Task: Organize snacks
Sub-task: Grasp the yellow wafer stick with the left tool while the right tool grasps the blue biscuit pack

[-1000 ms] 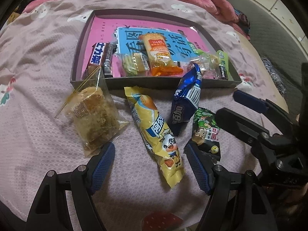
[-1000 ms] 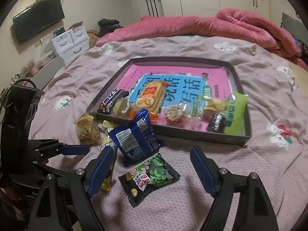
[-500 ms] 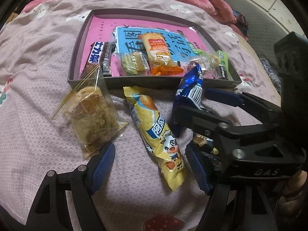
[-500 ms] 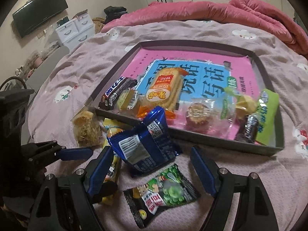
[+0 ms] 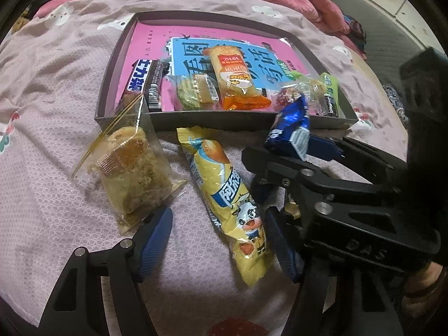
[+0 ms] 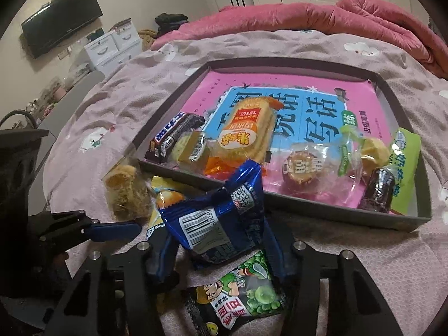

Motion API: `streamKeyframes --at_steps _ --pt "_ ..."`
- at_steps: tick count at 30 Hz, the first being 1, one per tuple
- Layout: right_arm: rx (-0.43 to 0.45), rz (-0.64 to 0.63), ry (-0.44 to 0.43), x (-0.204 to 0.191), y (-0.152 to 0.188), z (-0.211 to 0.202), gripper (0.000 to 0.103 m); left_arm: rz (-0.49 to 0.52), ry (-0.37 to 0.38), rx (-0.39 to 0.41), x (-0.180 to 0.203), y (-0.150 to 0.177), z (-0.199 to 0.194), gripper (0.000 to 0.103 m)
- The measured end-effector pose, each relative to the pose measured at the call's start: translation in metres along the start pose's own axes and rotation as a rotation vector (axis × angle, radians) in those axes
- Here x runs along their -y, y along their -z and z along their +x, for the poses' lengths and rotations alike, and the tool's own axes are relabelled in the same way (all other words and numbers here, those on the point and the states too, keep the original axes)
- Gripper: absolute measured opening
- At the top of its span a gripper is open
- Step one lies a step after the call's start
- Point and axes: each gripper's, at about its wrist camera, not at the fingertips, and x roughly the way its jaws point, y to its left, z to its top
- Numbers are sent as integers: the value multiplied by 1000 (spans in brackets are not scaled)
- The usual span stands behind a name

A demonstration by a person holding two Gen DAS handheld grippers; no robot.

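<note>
My right gripper (image 6: 221, 252) is shut on a blue snack packet (image 6: 218, 218), also seen in the left wrist view (image 5: 291, 128), just in front of the dark tray (image 6: 280, 196). A green pea packet (image 6: 238, 299) lies under it. My left gripper (image 5: 218, 235) is open over a long yellow snack bag (image 5: 229, 196); a clear bag with a floss cake (image 5: 131, 165) lies by its left finger. The tray holds several snacks on a pink and blue book: a chocolate bar (image 5: 145, 84), an orange cracker pack (image 5: 235, 81), small wrapped cakes (image 6: 305, 165).
Everything lies on a lilac bedspread (image 5: 42, 112). A pink quilt (image 6: 308, 19) is bunched behind the tray. A TV (image 6: 61, 22) and white drawers (image 6: 112, 44) stand at the far left wall. My right gripper's body (image 5: 350, 210) crosses the left wrist view on the right.
My right gripper has moved forward and left to the blue packet and closed its fingers on it. My left gripper has stayed open over the yellow bag.
</note>
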Motion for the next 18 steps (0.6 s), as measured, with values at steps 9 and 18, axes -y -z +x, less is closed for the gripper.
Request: streamKeyframes --at_steps 9,18 --pt "104 60 -22 9 2 -40 53 0 4 -3 4 -4 2 28" --pt "173 107 -18 17 -1 -68 53 7 17 14 2 -3 -11 19"
